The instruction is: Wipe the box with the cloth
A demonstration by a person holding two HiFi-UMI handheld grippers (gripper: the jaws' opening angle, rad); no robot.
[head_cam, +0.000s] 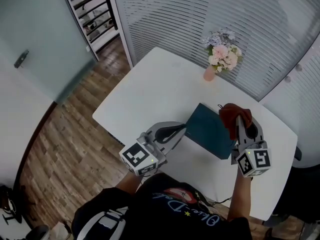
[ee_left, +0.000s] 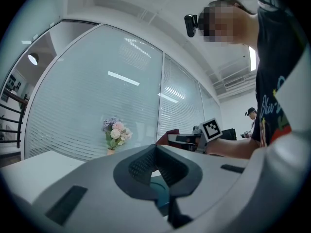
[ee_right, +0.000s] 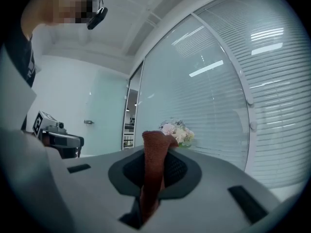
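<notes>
- Wood-plank floor [head_cam: 70,149] and a glass wall [head_cam: 210,14] with slatted blinds surround the white counter [head_cam: 160,84], which sits cornerwise to me in the head view.
- At the counter's far edge, close to the glass wall, a pink vase [head_cam: 209,74] holds pale flowers [head_cam: 223,53], well apart from the box.
- The teal box [head_cam: 207,131] lies flat on the near half of the counter, between my two tools.
- Its long axis runs slantwise from far left to near right, and one corner points away from me toward the vase.
- My left tool [head_cam: 183,128] reaches in from the left with its jaws brought together tip to tip.
- In the head view those tips sit at the box's left end, touching it as far as I can tell.
- In the left gripper view the tips of the left tool [ee_left: 155,148] meet, and a patch of the box's teal [ee_left: 160,191] shows through the gap behind them.
- My right tool [head_cam: 241,124] is clamped on the dark red cloth [head_cam: 229,114].
- In the right gripper view a strip of the cloth [ee_right: 154,169] stands up between the pads and folds over at the top.
- In the head view the rest of the cloth is bunched ahead of the tips, resting on the box's right end and hiding that corner.
- Each tool shows in the other's view across the box.
</notes>
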